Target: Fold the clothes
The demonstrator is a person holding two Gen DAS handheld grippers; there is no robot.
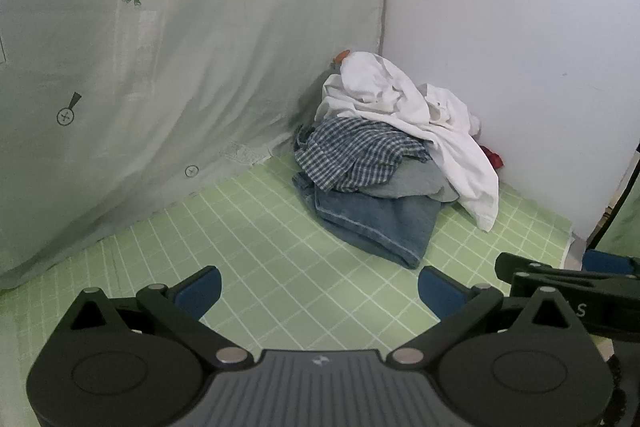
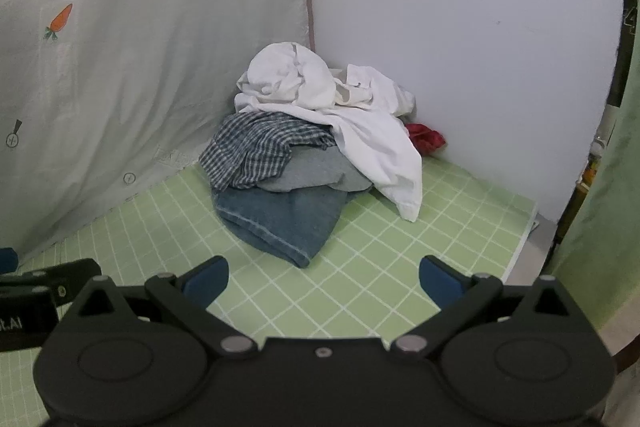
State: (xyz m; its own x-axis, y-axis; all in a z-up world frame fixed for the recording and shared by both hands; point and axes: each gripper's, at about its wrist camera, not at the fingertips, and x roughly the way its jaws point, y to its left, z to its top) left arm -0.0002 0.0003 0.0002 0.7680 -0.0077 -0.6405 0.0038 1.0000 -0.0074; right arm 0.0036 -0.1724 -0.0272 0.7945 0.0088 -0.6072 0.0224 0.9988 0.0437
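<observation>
A heap of unfolded clothes sat in the far corner of the green grid mat, white shirt on top, checked garment and jeans beneath. The left gripper and right gripper hovered spread wide, holding nothing. Folding appeared not yet begun; the next move likely called for lifting one garment free. No containers were visible.

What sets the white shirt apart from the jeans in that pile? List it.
The white shirt is plain white; the jeans are blue denim with visible stitched seams. The white shirt lies crumpled on top of the pile, one part draping down to the green mat; the jeans lie at the bottom, flatter, spreading toward the camera. Both are unfolded, and neither open gripper touches them.
</observation>
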